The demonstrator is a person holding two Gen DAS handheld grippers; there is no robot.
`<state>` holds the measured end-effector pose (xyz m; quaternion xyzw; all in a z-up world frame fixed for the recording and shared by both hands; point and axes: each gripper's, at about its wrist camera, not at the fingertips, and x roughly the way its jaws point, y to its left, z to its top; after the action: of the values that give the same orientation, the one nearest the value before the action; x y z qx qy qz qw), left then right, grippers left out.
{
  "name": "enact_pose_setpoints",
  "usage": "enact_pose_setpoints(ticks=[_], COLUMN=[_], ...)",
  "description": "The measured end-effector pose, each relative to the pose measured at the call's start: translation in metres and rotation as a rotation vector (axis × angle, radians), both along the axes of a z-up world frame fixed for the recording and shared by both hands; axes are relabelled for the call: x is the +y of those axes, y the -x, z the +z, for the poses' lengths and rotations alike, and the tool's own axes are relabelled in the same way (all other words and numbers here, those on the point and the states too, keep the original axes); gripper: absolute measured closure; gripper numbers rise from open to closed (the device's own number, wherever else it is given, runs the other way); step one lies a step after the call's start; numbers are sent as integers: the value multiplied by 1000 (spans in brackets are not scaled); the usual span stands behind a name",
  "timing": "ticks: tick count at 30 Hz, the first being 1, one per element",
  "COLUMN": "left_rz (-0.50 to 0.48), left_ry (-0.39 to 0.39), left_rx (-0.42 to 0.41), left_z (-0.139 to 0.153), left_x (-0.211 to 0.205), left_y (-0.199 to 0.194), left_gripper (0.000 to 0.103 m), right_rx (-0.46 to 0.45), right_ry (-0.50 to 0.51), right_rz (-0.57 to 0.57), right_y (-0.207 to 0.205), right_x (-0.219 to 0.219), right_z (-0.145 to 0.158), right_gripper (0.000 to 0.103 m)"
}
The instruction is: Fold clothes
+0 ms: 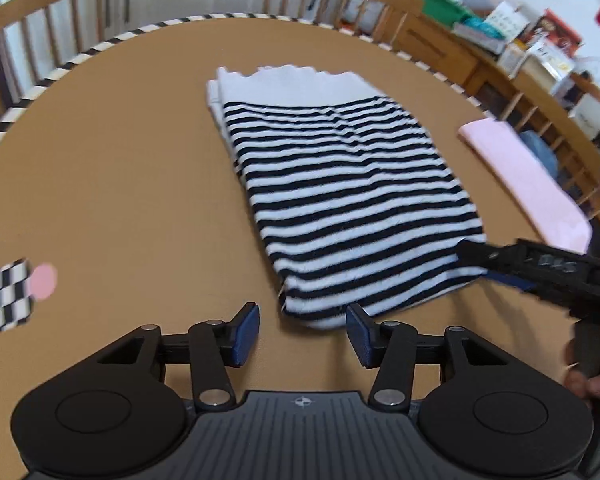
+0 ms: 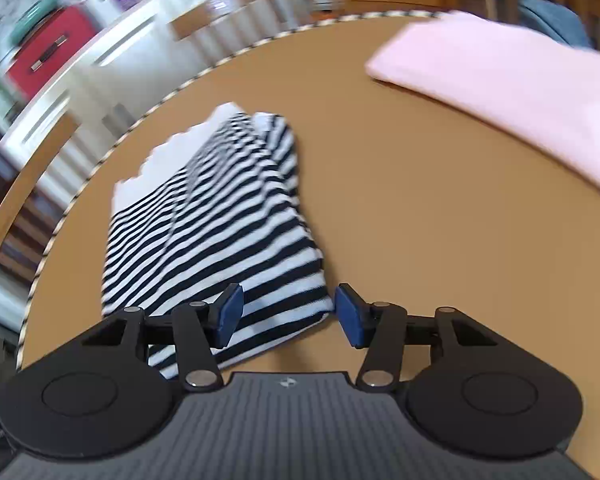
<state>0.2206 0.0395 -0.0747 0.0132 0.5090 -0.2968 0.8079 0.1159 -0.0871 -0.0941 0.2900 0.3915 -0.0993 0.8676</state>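
A folded navy-and-white striped garment [image 1: 340, 200] lies flat on the brown table [image 1: 120, 180], its white scalloped hem at the far end. My left gripper [image 1: 302, 334] is open just short of the garment's near left corner, nothing between its blue pads. In the left wrist view my right gripper [image 1: 476, 266] reaches in from the right at the garment's near right corner. In the right wrist view the right gripper [image 2: 288, 316] stands open over the near end of the striped garment [image 2: 220, 220], the cloth lying under the gap, pads not pressing it.
A folded pink cloth [image 1: 528, 184] lies on the table's right side, also the pink cloth [image 2: 520, 92]. A checkered marker with a pink dot [image 1: 16, 292] sits at the left. Wooden chairs [image 1: 60, 20] ring the table; a cluttered sideboard [image 1: 520, 40] stands behind. A hand [image 1: 592, 380] holds the right gripper.
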Motion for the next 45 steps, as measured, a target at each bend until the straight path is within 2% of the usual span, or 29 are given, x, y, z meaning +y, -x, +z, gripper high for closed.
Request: enact_pose_setpoints(ticks=[2,3,4,5,6,16,21,24,27,31,34,36,37,38,42,45], left_rz=[-28,-48,-72,-92,-98,-100,-118,-166,-230,-292,-285,-300,-316,-332,-372,-406], left_ry=[23,21,19,18,16,-27,-19,-14,-13,-39,-75,-112,-127,-141,-140,-121], left_rx=[1,-21,-32,-32,-26,49,101,142,190,187,200,205,201,196,186,160], left_z=[-4,-4,-5,-6,-7,-4,2,5,6,6,8,11,14,17,35,47], left_x=[-5,-10,-14,-18,-20,-14,-6,-8,-17,-33,-36,-35,-33,-31,-14,1], left_y=[-5,-6,-6,-6,-6,11,57,96,133,150,149,151,152,153,140,120], left_gripper=[52,56,62,81,89,92,92,92,92,92,88,66,61,57,49,43], right_rx=[-3,14,20,25,32,83,117,152,191,205,186,176,171,166,146,113], right_ry=[-16,-35,-41,-31,-15,-47,-32,-34,-21,-41,-65,-78,-78,-78,-105,-202], right_rz=[-38,-38,-43,-33,-15,119,244,313,361,375,353,338,331,323,258,153], right_y=[-1,-3,-3,-4,-4,10,44,71,98,123,127,127,129,132,150,164], right_x=[2,2,3,3,4,-12,-13,-19,-30,-42,-42,-42,-42,-41,-41,-44], right_z=[-2,-4,-5,-5,-3,4,11,15,20,21,21,20,20,21,24,23], right_gripper=[66,91,92,92,93,94,94,94,93,92,86,79,72,69,68,68])
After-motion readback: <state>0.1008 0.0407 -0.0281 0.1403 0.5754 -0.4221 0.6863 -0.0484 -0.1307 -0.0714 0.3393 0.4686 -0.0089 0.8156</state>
